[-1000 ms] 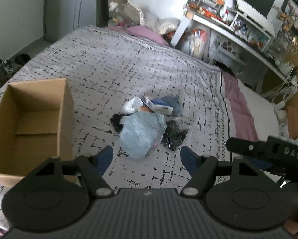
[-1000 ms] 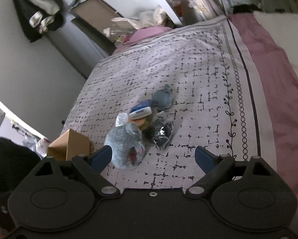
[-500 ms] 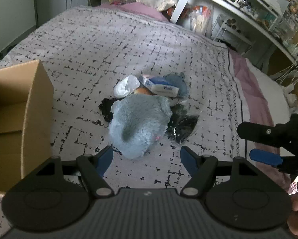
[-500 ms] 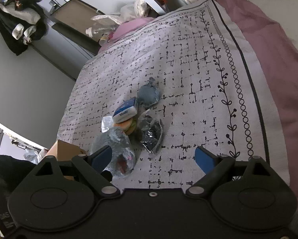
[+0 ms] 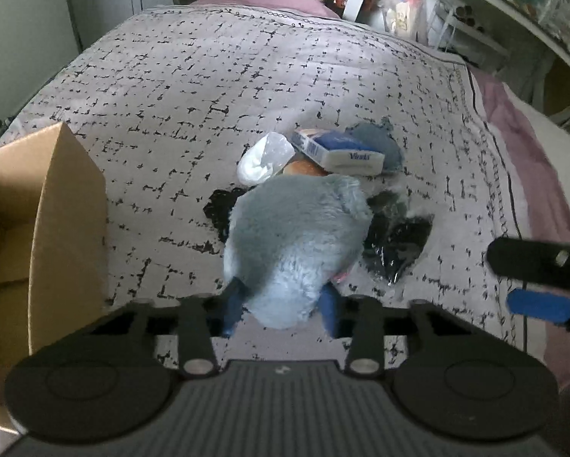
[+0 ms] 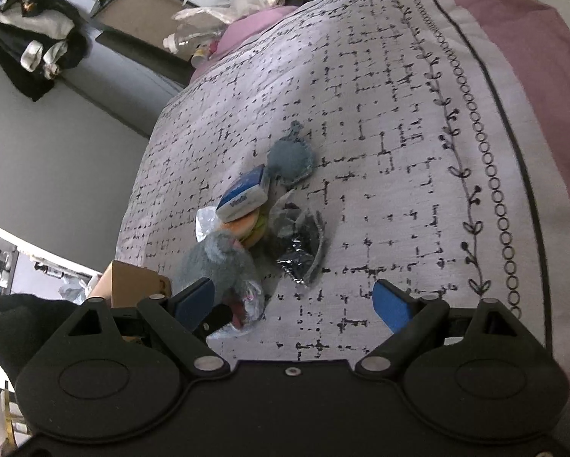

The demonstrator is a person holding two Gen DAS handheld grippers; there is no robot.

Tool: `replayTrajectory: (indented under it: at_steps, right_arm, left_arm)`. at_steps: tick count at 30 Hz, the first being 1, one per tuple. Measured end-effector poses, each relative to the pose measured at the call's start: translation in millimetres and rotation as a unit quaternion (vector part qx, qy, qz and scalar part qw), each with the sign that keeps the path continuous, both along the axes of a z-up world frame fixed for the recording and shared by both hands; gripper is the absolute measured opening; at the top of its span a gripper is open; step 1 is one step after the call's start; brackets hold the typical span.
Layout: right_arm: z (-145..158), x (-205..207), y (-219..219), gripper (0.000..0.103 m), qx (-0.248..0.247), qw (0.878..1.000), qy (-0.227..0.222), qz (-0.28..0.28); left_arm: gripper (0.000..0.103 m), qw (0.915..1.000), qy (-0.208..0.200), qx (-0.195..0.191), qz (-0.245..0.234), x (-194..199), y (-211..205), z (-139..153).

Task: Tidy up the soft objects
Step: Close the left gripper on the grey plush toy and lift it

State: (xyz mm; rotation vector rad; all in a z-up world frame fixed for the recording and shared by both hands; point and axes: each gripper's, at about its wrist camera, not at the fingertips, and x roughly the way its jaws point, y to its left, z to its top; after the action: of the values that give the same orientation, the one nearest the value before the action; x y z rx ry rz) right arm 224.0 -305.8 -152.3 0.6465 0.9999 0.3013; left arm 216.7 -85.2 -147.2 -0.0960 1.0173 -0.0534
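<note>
A fluffy grey-blue plush (image 5: 296,243) in a clear bag lies at the front of a pile on the patterned bedspread (image 5: 208,87). My left gripper (image 5: 281,310) has closed its blue fingers on the plush's near end. The plush also shows in the right wrist view (image 6: 224,262). Behind it lie a blue-white tissue pack (image 5: 338,152), a white bagged item (image 5: 264,158), an orange sponge (image 6: 243,228), a grey-blue pouch (image 6: 290,160) and a black bagged item (image 5: 395,247). My right gripper (image 6: 296,302) is open and empty above the bed, right of the pile.
An open cardboard box (image 5: 45,236) stands on the bed at the left, close to the plush. A pink sheet (image 6: 532,38) runs along the right side of the bed. A cluttered white desk and shelves (image 5: 475,7) stand beyond the bed.
My left gripper has moved forward onto the plush and its fingers have closed in on it. My right gripper has shifted slightly and stays open.
</note>
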Motion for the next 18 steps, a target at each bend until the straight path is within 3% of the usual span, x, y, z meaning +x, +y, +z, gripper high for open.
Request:
replayTrajectory:
  at_steps: [2,8,18]
  right_arm:
    - [-3.9,4.5,4.7,0.08,0.014,1.0,0.004,0.015]
    - [-9.6,6.5,18.0,0.061,0.03,0.999,0.004,0.044]
    - [-6.6,1.2,19.2,0.053,0.042,0.998,0.002,0.045]
  left_arm:
    - [0.035,1.0,-0.006,0.005,-0.001,1.5,1.0,1.6]
    - [0.031,0.9995,-0.002,-0.029,0.009,3.2,9.5,8.5]
    - [0.03,0.9961,-0.004,-0.088,-0.006,-14.3,9.3,26.1]
